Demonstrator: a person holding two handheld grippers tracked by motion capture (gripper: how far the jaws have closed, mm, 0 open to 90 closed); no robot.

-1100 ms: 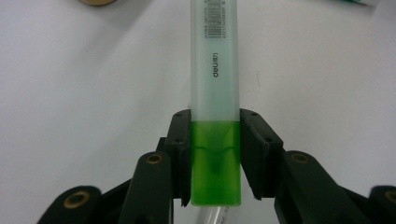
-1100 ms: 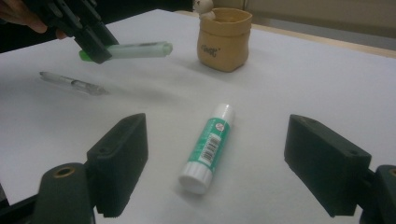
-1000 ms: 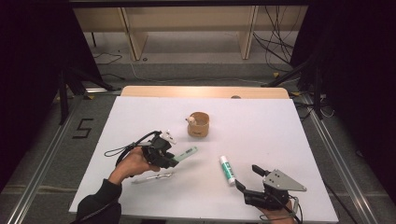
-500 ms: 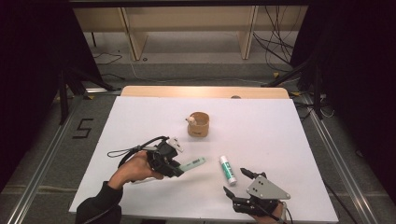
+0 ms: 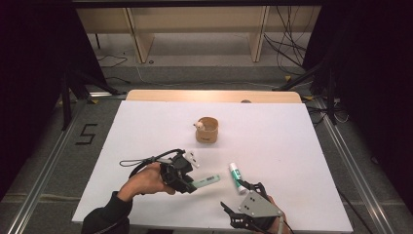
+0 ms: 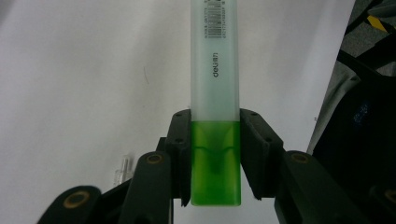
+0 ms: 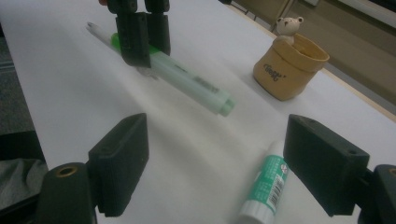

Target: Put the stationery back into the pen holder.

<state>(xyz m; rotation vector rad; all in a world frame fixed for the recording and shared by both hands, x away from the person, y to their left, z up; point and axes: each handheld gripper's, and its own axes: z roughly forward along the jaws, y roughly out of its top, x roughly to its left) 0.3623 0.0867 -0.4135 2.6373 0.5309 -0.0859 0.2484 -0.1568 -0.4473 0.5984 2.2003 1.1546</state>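
My left gripper (image 5: pixel 187 181) is clamped on the green highlighter (image 5: pixel 204 181), both pads squeezing its bright green cap end, so the pale barrel juts out beyond the jaws toward the right of the table. I judge that grip is low on purpose: holding it by the cap leaves the long barrel free to be guided into something, or to be taken over by my other hand. In the right gripper view the highlighter (image 7: pixel 187 79) hangs clear of the white table (image 5: pixel 292 141), tilted slightly, with its shadow beneath it, so it is lifted and not resting.

My right gripper (image 5: pixel 243 195) sits at the near edge, jaws spread wide with nothing between them. It is aimed past the glue stick (image 5: pixel 236 176), which lies flat just beyond its fingertips, white cap toward the far side. I read that open stance as readiness to pick up the glue stick or to meet the highlighter.

A thin white pen (image 7: pixel 100 32) lies on the table behind my left gripper. Farther off, near the middle of the table, stands the tan pen holder (image 5: pixel 207 130) with a little bear figure on its rim, upright and open-mouthed, probably the place these things are bound for.
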